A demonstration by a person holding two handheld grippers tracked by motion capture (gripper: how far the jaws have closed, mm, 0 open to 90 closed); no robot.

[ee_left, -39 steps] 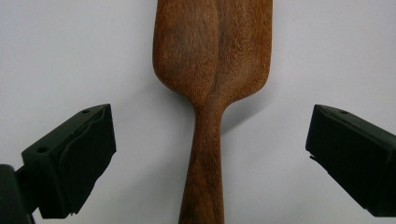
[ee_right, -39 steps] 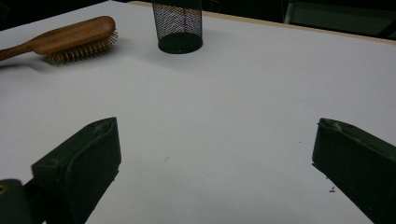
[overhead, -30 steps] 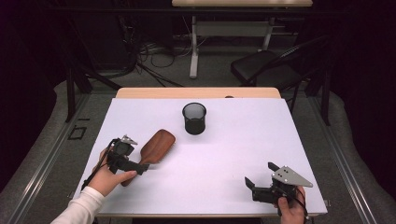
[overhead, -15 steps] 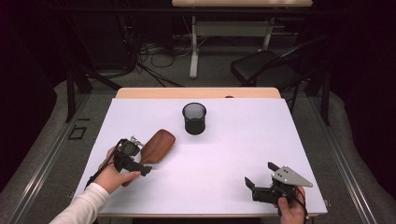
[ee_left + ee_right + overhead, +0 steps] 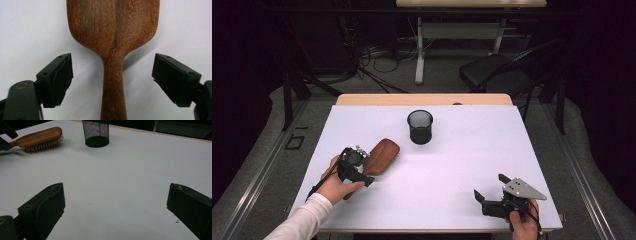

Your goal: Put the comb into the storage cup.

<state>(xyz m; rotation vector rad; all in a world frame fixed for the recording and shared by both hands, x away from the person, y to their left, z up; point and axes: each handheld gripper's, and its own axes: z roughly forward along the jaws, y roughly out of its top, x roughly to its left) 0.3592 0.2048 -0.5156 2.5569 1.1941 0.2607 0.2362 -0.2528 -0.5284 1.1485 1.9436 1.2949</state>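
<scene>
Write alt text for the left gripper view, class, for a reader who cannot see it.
A wooden hairbrush lies back-up on a white table, its handle running between the left gripper's two black jaws, which have just been closing but do not touch it.

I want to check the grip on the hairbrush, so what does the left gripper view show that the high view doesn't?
Left gripper view: the hairbrush handle runs between the left tongs, whose jaws have just been closing, with a gap on both sides. High view: the mesh cup stands beyond the brush, and the right tongs rest open near the table's front right. Both: the brush lying wooden back up on the white table.
</scene>
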